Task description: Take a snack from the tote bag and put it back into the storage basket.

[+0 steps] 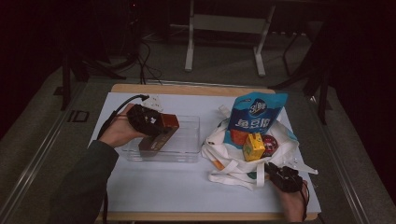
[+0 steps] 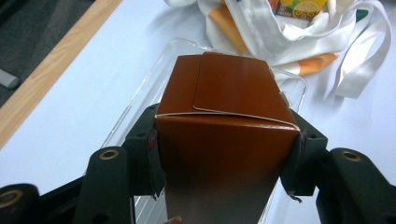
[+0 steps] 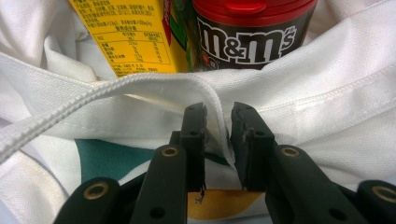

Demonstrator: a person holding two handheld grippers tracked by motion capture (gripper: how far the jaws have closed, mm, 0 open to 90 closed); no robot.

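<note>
From above, my left gripper (image 1: 148,122) clamps a brown carton (image 1: 159,135), tilted long-axis down into the clear tray (image 1: 189,154), just beneath it. Along the left jaws, the carton (image 2: 229,116) points straight at that tray (image 2: 140,88). Along the right jaws, my right gripper (image 3: 218,122) pinches the white bag (image 3: 327,93) rim.

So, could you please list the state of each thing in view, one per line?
Brown carton: clamped in left gripper, tilted over the clear tray.
Tote bag: rim pinched by right gripper.
Snack pouch: upright in bag.
Juice box: upright in bag.
M&M's tub: lid closed.
</note>
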